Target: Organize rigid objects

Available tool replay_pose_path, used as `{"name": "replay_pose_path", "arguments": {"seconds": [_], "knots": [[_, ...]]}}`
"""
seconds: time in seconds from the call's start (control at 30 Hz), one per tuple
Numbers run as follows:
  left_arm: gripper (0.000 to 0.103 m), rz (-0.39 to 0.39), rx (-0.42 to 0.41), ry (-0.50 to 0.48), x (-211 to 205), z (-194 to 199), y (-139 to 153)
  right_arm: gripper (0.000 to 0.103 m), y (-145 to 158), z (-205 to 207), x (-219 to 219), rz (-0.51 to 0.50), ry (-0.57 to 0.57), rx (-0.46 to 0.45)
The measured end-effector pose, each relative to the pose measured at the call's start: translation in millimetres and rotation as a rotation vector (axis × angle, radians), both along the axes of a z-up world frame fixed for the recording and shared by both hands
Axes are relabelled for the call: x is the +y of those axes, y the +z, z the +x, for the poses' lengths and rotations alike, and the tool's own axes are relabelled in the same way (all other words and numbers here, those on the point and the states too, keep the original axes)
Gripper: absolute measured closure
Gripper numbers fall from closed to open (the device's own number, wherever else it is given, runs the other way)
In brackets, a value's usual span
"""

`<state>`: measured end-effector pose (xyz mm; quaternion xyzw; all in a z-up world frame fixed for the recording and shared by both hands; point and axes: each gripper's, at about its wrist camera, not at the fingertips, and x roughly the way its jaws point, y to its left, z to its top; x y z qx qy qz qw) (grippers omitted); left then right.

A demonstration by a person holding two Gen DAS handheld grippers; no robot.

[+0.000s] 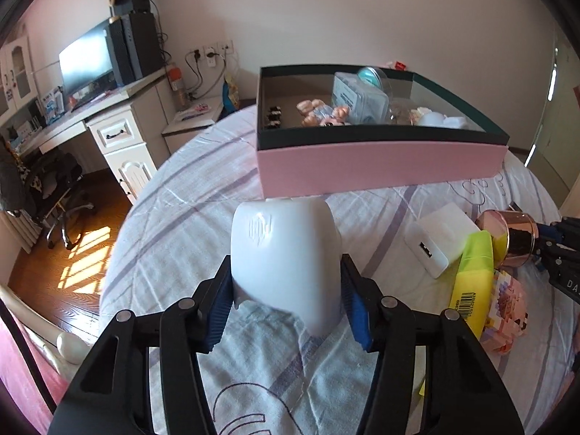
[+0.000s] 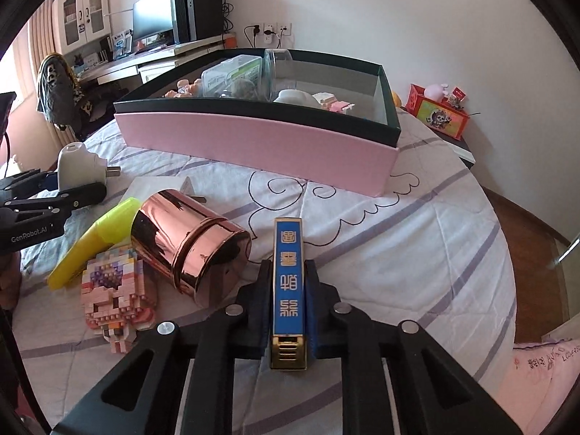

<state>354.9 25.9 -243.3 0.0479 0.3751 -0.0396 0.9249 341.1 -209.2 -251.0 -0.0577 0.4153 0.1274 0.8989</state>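
White plug (image 1: 286, 253) in left claw (image 1: 286, 290), blue-gold lighter (image 2: 288, 282) in right claw (image 2: 288, 290).

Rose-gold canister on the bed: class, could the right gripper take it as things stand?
Probably not yet. The right gripper is shut on a blue and gold bar, so its fingers are occupied. The canister lies close beside it on its side, with nothing covering it.

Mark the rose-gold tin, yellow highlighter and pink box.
rose-gold tin (image 2: 188, 250), right wrist view, its mirrored side.
yellow highlighter (image 1: 473, 272), left wrist view, mid-body.
pink box (image 2: 253, 148), right wrist view, front wall.
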Motion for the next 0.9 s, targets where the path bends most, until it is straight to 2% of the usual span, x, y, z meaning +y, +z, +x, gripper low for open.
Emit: {"name": "replay_pose_path", "arguments": {"seconds": [0.1, 0.17, 0.2, 0.23, 0.27, 0.33, 0.4, 0.5, 0.53, 0.6, 0.63, 0.67, 0.73, 0.8, 0.83, 0.9], "knots": [[0.050, -0.018, -0.034, 0.014, 2, -17, 12, 0.088, 3, -9, -8, 0.062, -0.022, -0.016], [0.054, -0.025, -0.057, 0.020, -1, -29, 22, 0.088, 9, -18, -13, 0.098, -0.043, -0.042], [0.063, -0.032, -0.070, 0.015, -3, -36, 28, 0.088, 14, -24, -15, 0.118, -0.057, -0.066], [0.088, -0.043, -0.083, 0.012, -5, -43, 33, 0.088, 20, -30, -15, 0.137, -0.069, -0.089], [0.095, -0.054, -0.087, 0.006, -9, -48, 38, 0.088, 27, -37, -15, 0.155, -0.078, -0.114], [0.095, -0.042, -0.072, -0.009, -18, -53, 40, 0.088, 45, -54, -12, 0.202, -0.089, -0.188], [0.094, -0.062, -0.048, -0.024, -21, -53, 33, 0.088, 57, -65, -3, 0.222, -0.076, -0.229], [0.090, -0.112, 0.006, 0.008, -7, -56, 17, 0.088, 61, -72, 10, 0.202, -0.046, -0.233], [0.085, -0.144, 0.012, 0.012, -1, -60, 13, 0.088, 59, -74, 11, 0.206, -0.045, -0.232], [0.068, -0.158, 0.012, 0.036, 6, -64, 11, 0.087, 55, -78, 9, 0.225, -0.043, -0.215], [0.054, -0.156, 0.004, 0.048, 8, -65, 11, 0.088, 53, -80, 8, 0.232, -0.043, -0.213], [0.045, -0.156, -0.006, 0.055, 9, -65, 13, 0.087, 51, -80, 7, 0.237, -0.042, -0.201], [0.042, -0.161, -0.013, 0.048, 8, -63, 17, 0.088, 49, -79, 5, 0.247, -0.048, -0.197], [0.034, -0.158, -0.015, 0.031, 1, -56, 19, 0.087, 48, -77, 4, 0.248, -0.045, -0.192], [0.028, -0.146, -0.013, 0.029, -2, -51, 18, 0.087, 47, -75, 3, 0.248, -0.045, -0.192], [0.026, -0.121, 0.014, 0.034, -9, -38, 11, 0.087, 45, -72, 3, 0.252, -0.043, -0.179]]}}
